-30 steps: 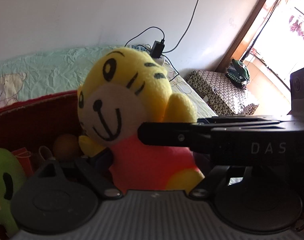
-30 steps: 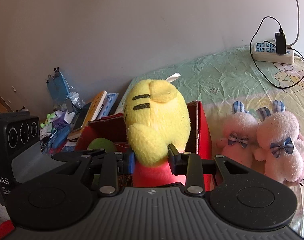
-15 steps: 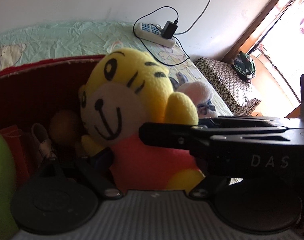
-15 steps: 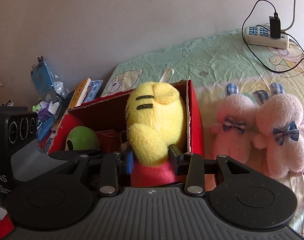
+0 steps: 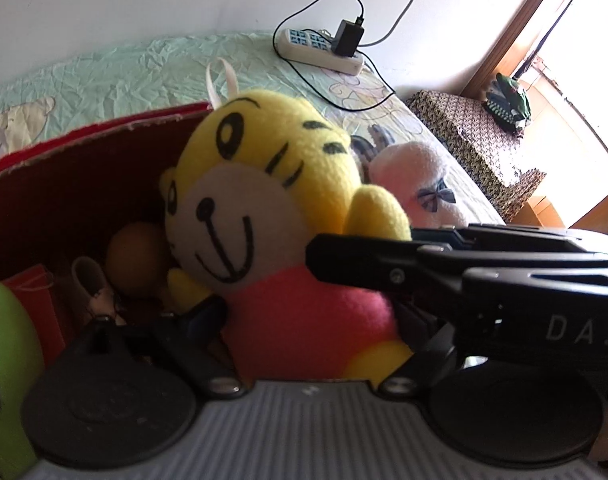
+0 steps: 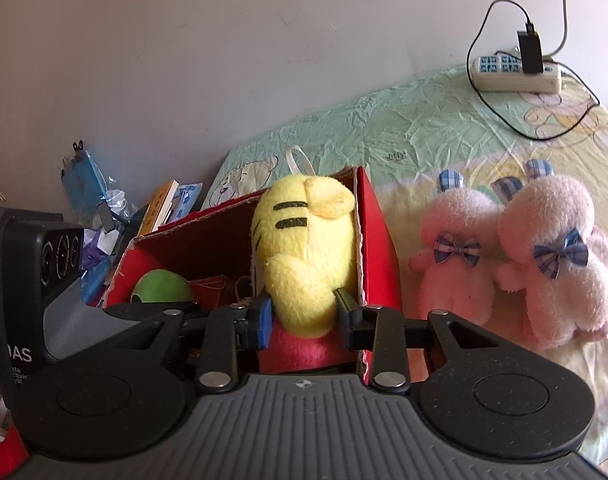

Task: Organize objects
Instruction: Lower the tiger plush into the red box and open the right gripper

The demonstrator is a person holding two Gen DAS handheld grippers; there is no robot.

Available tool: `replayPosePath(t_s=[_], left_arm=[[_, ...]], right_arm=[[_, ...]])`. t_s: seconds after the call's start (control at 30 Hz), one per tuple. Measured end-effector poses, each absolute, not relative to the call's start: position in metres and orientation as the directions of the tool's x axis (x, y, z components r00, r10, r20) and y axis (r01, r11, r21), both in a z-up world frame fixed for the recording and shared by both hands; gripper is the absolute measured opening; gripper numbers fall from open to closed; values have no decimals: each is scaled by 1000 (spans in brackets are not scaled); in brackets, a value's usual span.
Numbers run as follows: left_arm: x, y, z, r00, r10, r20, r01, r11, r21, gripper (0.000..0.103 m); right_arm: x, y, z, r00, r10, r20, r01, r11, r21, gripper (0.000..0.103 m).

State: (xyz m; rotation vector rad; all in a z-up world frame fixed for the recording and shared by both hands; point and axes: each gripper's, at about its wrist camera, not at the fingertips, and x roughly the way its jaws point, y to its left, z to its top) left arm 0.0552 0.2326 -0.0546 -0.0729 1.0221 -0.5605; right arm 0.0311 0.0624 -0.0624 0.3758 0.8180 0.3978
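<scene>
A yellow tiger plush (image 5: 263, 216) with a red body is held by both grippers, inside the red cardboard box (image 5: 83, 136). My left gripper (image 5: 304, 320) is shut on its red body from the front. My right gripper (image 6: 304, 312) is shut on it from behind (image 6: 304, 248), at the box's right wall (image 6: 378, 240). Two pink bunny plushes (image 6: 456, 256) (image 6: 552, 256) lie on the bed right of the box.
The box also holds a green toy (image 6: 161, 286), an orange ball (image 5: 133, 258), a small red bag (image 5: 35, 300). A power strip (image 6: 516, 70) with a charger and cables lies at the wall. Books and clutter (image 6: 159, 208) sit left of the bed.
Both grippers have lowered the tiger plush further into the red box. Both views tilt down, so more of the bed and bunnies shows.
</scene>
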Motion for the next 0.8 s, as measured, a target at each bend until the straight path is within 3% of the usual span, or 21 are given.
replayPosePath(t_s=[0.8], left_arm=[[29, 225, -40, 452, -414, -790, 385, 889, -246, 88]], right_arm=[[15, 58, -64, 642, 476, -600, -206, 862, 463, 33]])
